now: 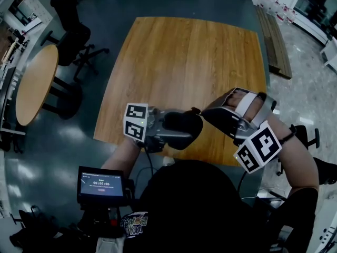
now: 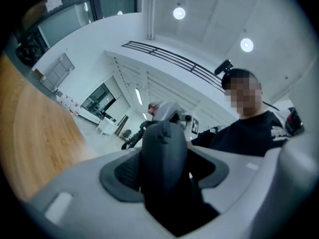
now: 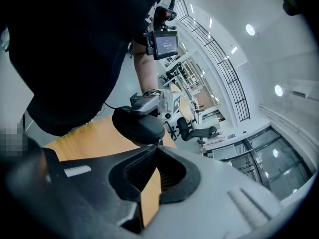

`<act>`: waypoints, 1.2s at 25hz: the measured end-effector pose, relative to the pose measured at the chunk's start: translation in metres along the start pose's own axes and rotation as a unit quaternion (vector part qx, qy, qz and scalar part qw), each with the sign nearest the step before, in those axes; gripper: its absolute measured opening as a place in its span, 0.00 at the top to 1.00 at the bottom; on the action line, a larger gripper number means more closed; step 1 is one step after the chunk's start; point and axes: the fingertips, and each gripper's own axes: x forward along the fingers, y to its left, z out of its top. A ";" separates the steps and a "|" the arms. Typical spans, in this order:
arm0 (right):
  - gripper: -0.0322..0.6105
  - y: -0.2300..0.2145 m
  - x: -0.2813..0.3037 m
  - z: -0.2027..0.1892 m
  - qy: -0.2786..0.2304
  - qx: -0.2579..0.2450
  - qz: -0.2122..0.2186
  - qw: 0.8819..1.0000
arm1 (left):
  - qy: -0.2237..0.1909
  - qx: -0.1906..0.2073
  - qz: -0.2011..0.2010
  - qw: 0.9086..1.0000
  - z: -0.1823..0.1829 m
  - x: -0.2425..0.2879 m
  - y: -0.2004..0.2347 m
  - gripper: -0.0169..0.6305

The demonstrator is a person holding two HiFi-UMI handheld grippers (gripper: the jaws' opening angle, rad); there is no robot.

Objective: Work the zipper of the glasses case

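Left gripper clamps the black glasses case above the wooden table's near edge, right gripper tips pressed together at its end, zipper-pull grip unconfirmed: brace the case and pull along the zip line, not off it.

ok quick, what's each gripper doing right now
Left tongs: closed on the glasses case.
Right tongs: shut, tips at the case's edge; whether they pinch anything there cannot be told.
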 end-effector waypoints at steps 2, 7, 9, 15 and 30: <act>0.95 -0.003 0.001 -0.004 0.000 0.009 -0.011 1.000 | -0.029 -0.003 0.005 1.000 0.008 -0.004 0.003 0.57; 0.95 -0.008 0.004 -0.009 -0.006 0.038 -0.029 0.999 | -0.099 -0.016 0.010 0.995 0.027 -0.016 0.008 0.57; 0.95 -0.008 0.006 -0.011 -0.009 0.048 -0.035 0.998 | -0.134 -0.023 0.015 0.991 0.036 -0.021 0.011 0.57; 0.95 -0.010 0.009 -0.019 -0.017 0.080 -0.063 0.995 | -0.239 -0.033 0.046 0.969 0.071 -0.031 0.025 0.57; 0.95 0.003 0.019 -0.023 -0.042 0.206 -0.120 0.970 | -0.474 -0.119 0.136 0.862 0.109 -0.088 0.057 0.56</act>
